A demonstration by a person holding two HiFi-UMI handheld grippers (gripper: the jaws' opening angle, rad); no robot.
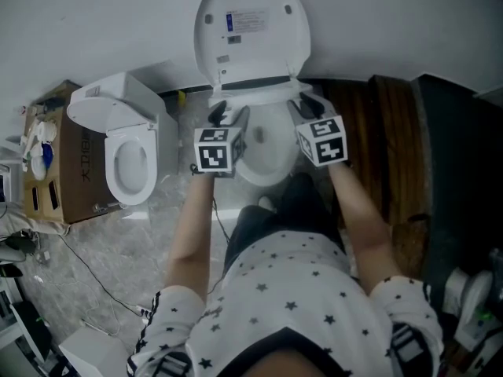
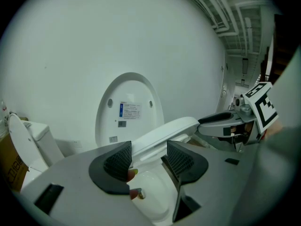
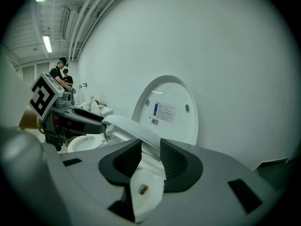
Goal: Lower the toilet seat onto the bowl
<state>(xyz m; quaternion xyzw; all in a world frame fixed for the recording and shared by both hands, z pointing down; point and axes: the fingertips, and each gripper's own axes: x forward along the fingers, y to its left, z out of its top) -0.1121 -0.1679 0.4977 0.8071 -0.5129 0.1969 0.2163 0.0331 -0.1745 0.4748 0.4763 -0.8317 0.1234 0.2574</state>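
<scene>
Standing over a white toilet, a person in a star-print shirt holds one gripper at each side of the seat.

- Toilet seat (image 2: 162,133): smooth white plastic, an oval ring. It is tilted part-way between the upright lid and the bowl, with its free end raised above the bowl.
- Lid (image 1: 251,26): glossy white oval, upright against the plain white wall. Its inner face carries a rectangular printed label (image 1: 247,22) with a blue strip and two small round buffers near the top.
- Bowl (image 1: 267,151): glazed white ceramic, rounded, open beneath the tilted seat.
- Left gripper (image 1: 230,116): grey body with black ribbed pads. The jaws are closed onto the seat's left rim, which fills the gap between the pads. A cube with black-and-white square markers (image 1: 214,151) sits on it.
- Right gripper (image 1: 309,107): same build and the same kind of cube. The jaws are pinched on the seat's right rim, with a narrow gap between the pads.
- Second toilet (image 1: 130,159): white, with a squarish tank and an oval opening. It stands well to the left.
- Cardboard box (image 1: 75,179): brown, rectangular, just beside the second toilet.
- Floor (image 1: 169,203): grey, mottled, stone-like. Dark wood planks (image 1: 369,132) lie to the right of the toilet.
- Cables (image 1: 86,273): thin, trailing loosely across the floor at left.
</scene>
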